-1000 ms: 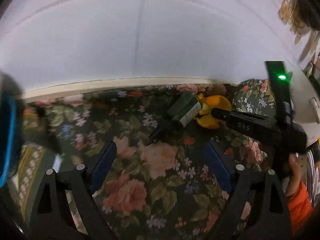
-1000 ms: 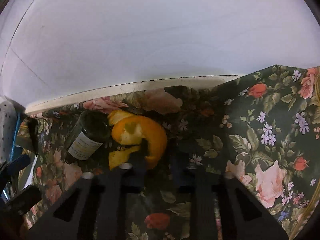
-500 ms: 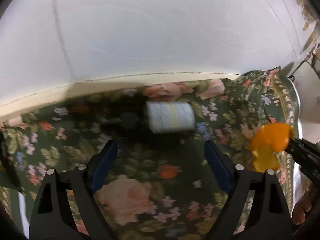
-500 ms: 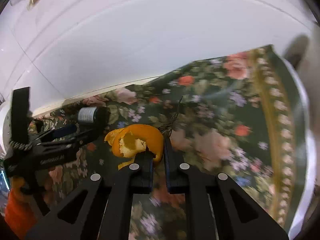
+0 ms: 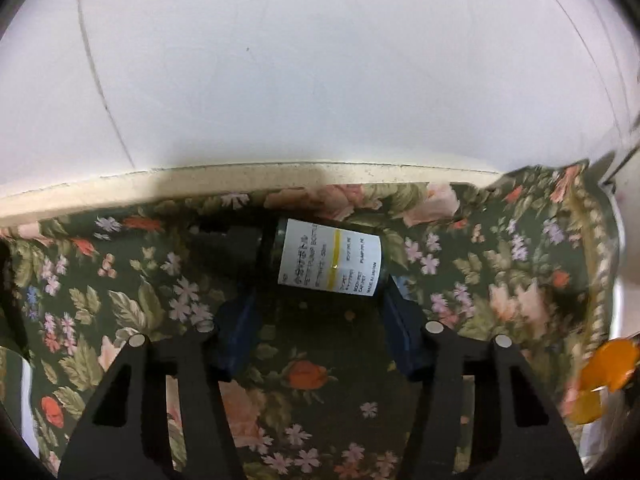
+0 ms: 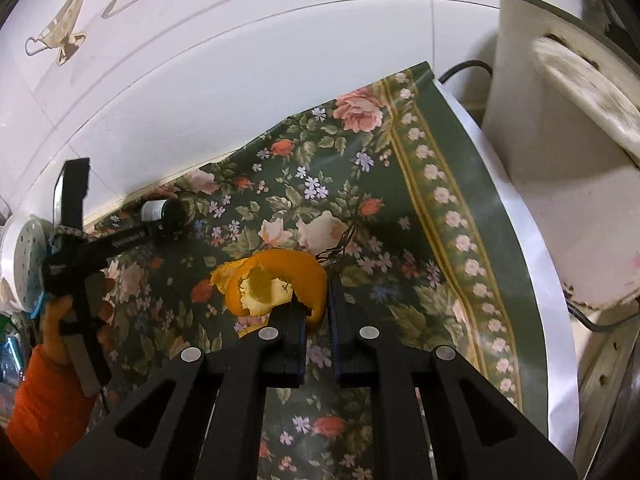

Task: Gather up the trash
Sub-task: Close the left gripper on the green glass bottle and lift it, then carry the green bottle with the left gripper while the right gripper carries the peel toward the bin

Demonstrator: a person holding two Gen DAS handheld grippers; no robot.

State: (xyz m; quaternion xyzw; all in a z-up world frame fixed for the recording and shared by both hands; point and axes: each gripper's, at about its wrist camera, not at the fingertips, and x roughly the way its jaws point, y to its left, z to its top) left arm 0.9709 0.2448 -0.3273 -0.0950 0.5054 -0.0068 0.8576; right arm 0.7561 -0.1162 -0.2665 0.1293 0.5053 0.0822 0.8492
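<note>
your right gripper [image 6: 318, 312] is clamped tight on the orange peel [image 6: 276, 286], lifted over the floral cloth [image 6: 400, 208]. your left gripper [image 5: 320, 320] is closing, its blue pads either side of the dark bottle [image 5: 328, 260] lying on its side by the far wall; pads not yet pressing.

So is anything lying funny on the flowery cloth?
Yes: the dark bottle lies tipped on its side by the wall, not upright. The left claw is closing around it. The right claw pinches an orange peel.
</note>
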